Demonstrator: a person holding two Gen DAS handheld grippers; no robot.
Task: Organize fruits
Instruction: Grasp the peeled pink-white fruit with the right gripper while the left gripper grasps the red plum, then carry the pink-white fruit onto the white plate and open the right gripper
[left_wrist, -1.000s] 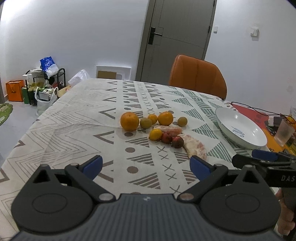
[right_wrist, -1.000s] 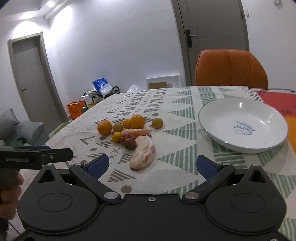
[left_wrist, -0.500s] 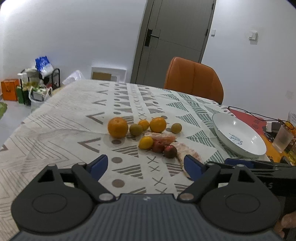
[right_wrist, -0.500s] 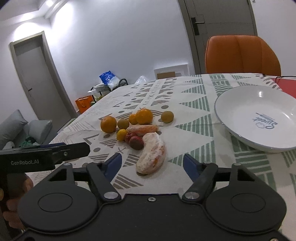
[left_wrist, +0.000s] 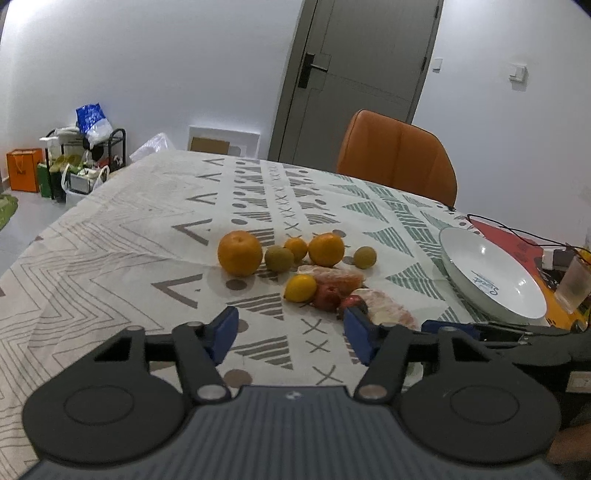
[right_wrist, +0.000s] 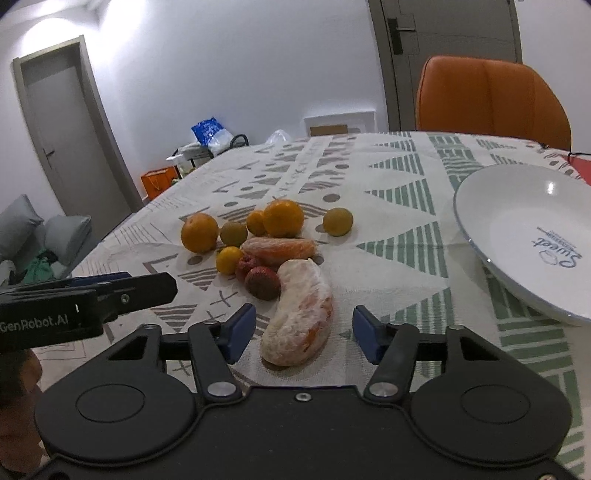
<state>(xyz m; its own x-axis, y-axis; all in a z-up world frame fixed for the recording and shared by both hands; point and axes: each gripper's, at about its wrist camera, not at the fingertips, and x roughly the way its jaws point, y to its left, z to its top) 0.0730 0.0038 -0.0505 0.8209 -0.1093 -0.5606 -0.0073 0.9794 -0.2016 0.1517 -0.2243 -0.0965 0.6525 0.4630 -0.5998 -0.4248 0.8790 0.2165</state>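
We are hovering the right gripper (right_wrist: 303, 334), jaws released, around the peeled citrus piece (right_wrist: 300, 316) (left gripper (left_wrist: 290, 334) released too).

An orange chair (left_wrist: 397, 155) stands at upper right behind the patterned tablecloth (left_wrist: 110, 236); a grey door (left_wrist: 354, 74) is above, and an orange bag (left_wrist: 23, 170) at far left.

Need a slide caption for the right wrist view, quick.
Open right tongs flank a peeled citrus piece beside an empty white plate.
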